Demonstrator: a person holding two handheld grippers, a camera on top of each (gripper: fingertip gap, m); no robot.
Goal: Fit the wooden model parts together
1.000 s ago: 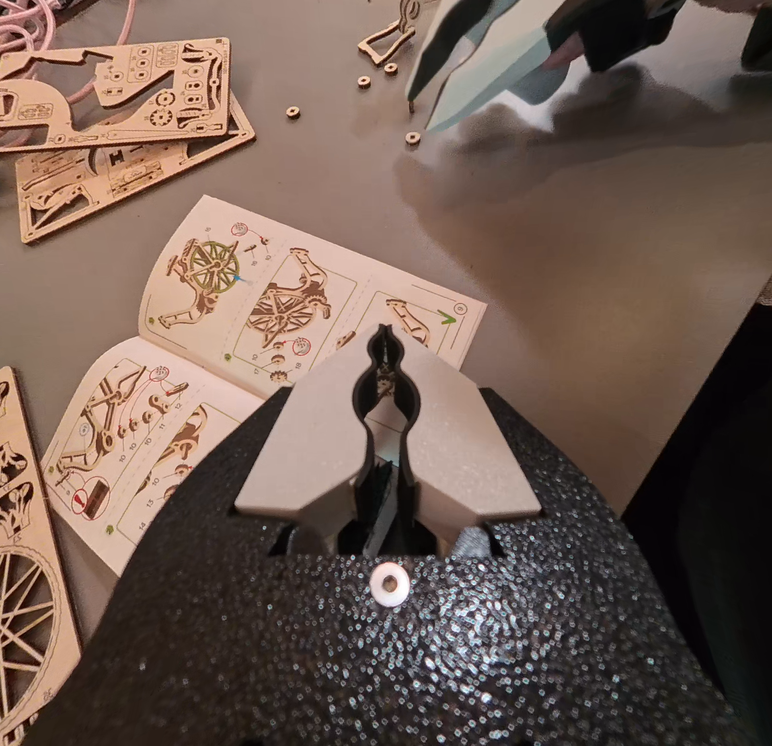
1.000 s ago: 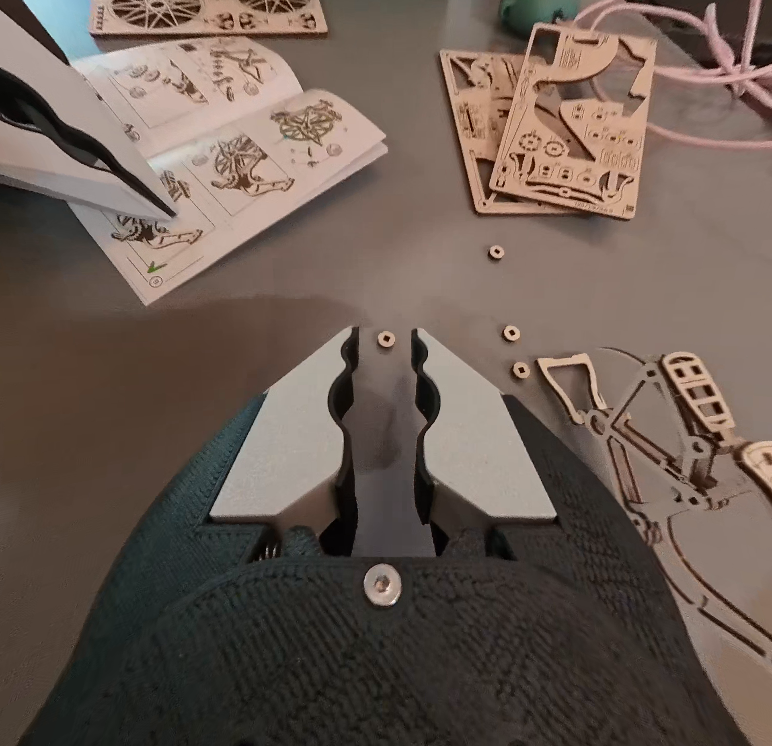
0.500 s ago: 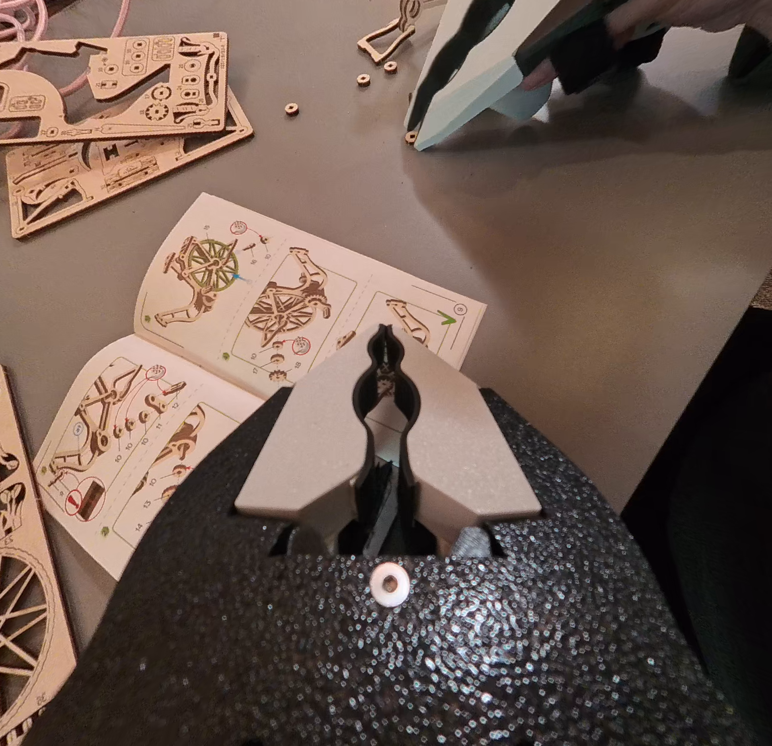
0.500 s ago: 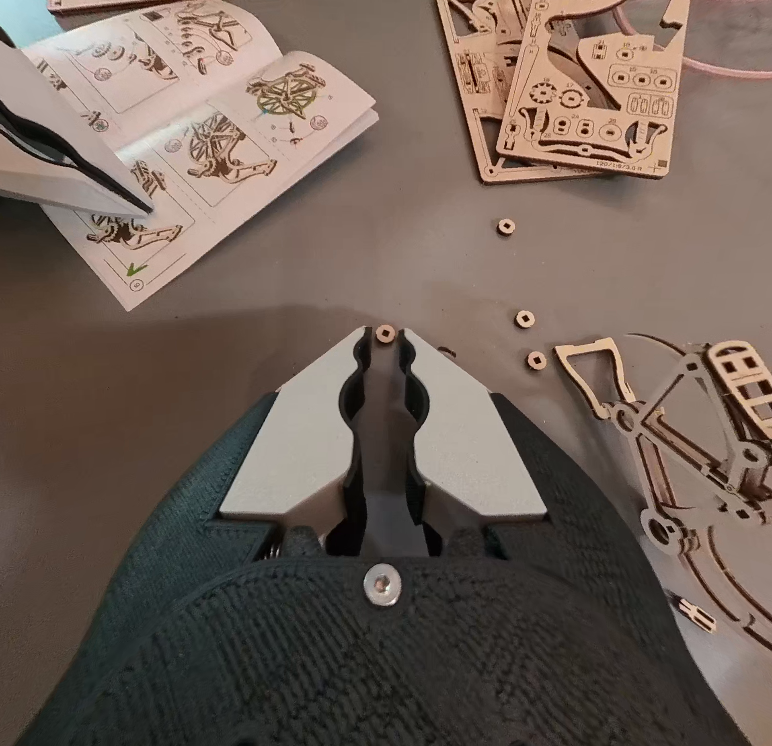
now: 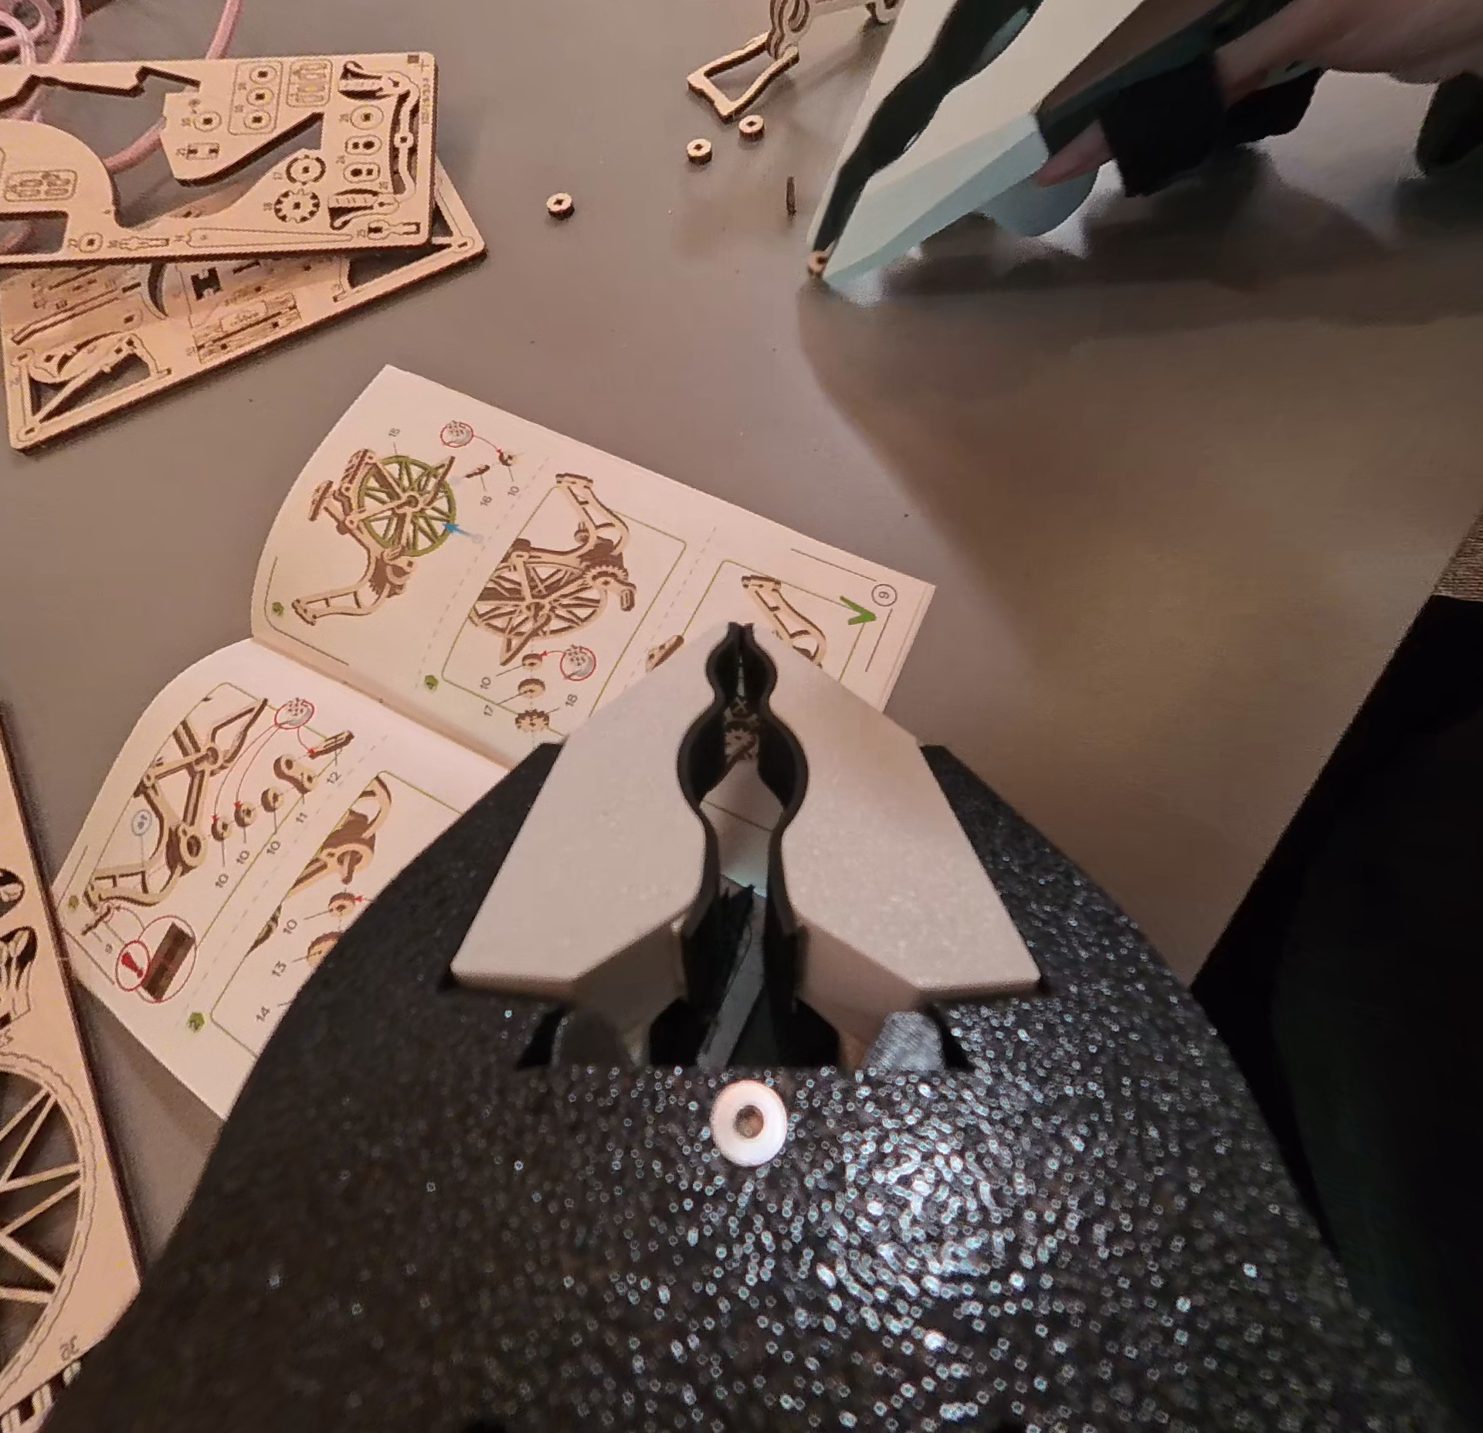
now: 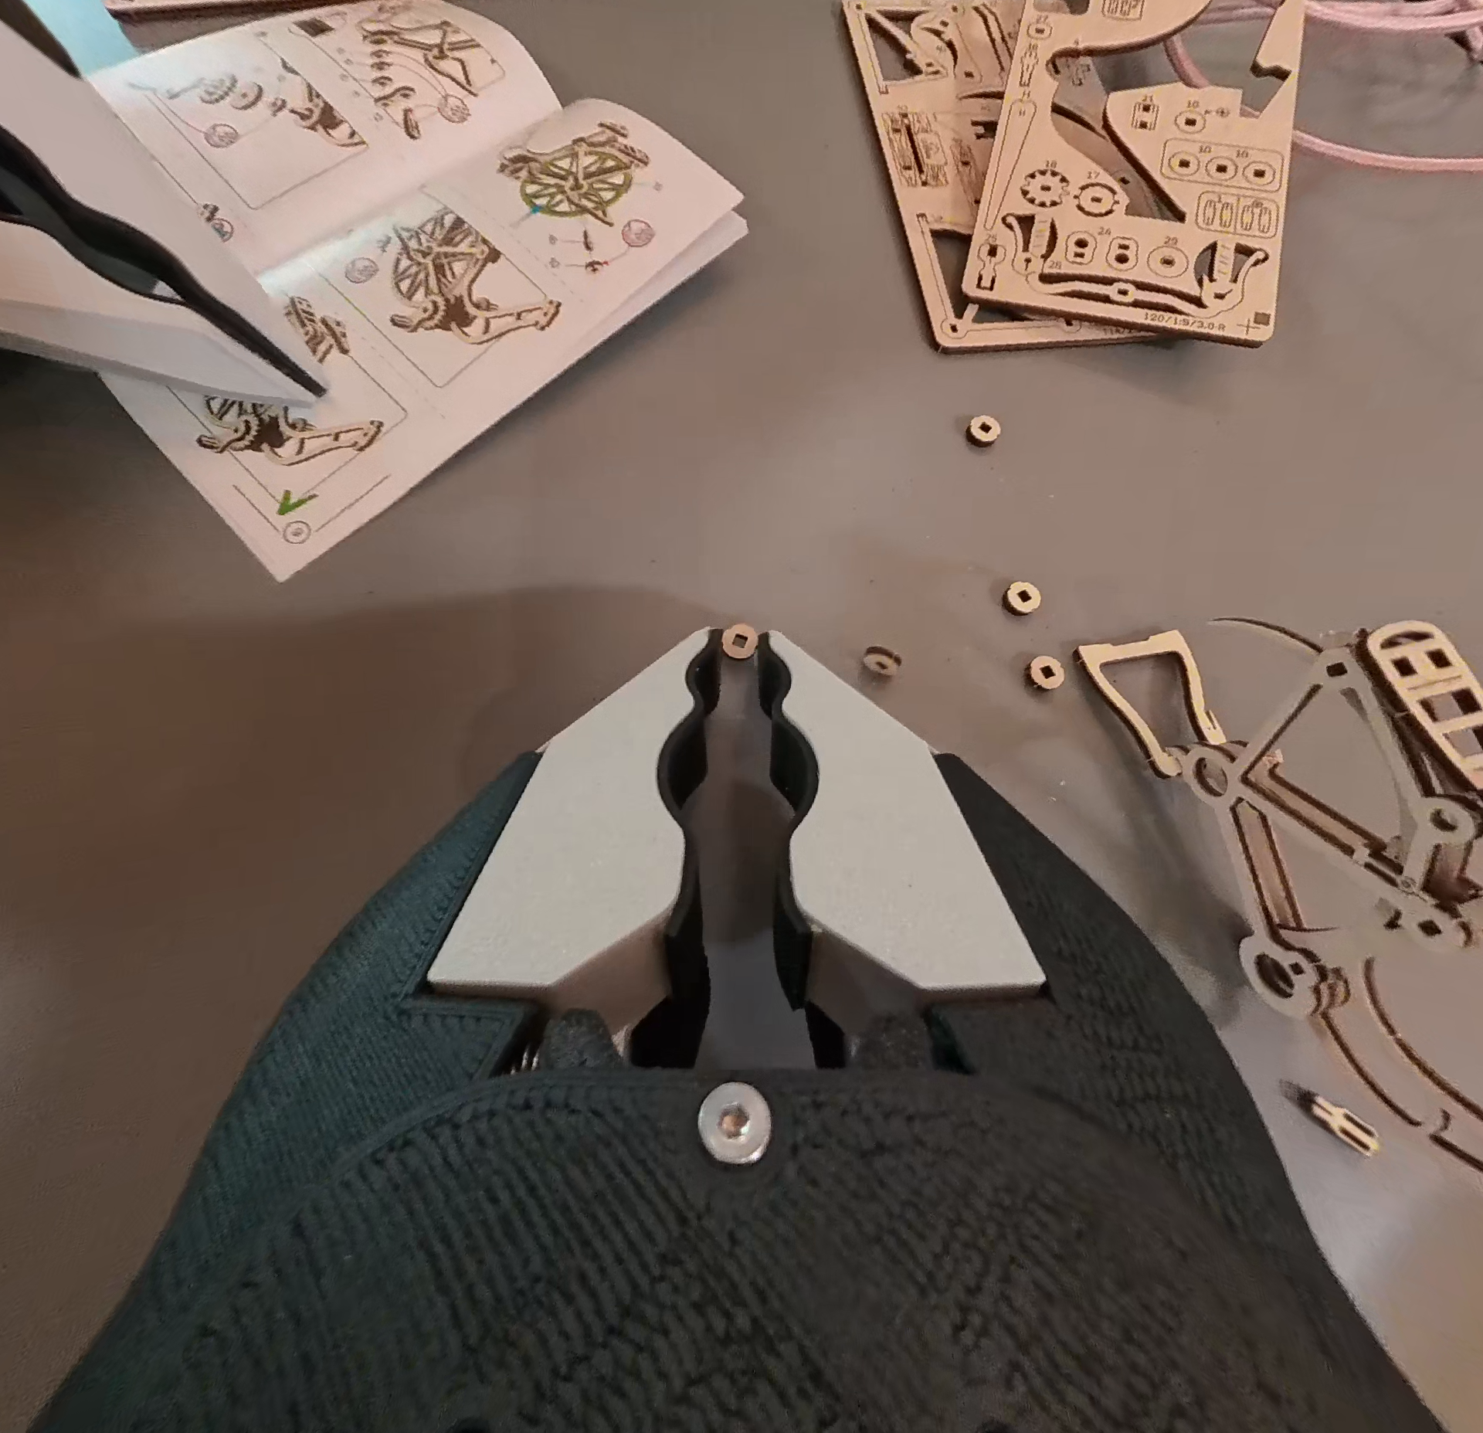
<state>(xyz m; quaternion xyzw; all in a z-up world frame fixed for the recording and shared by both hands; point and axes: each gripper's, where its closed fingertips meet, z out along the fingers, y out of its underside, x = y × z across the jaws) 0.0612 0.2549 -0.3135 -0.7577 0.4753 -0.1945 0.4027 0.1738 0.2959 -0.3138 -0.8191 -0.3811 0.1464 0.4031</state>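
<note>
your right gripper pinches a small round wooden washer with a square hole on the grey table, just right of the open illustrated instruction booklet. your left gripper hangs closed and empty over that booklet. numbered plywood part sheets lie beyond; printing not transcribed.

Tan washer, grey table (pink cables).

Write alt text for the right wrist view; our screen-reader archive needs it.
The right hand-held gripper pinches a small wooden ring at its fingertips on a grey table. An open booklet lies left, wooden sheets upper right.
</note>
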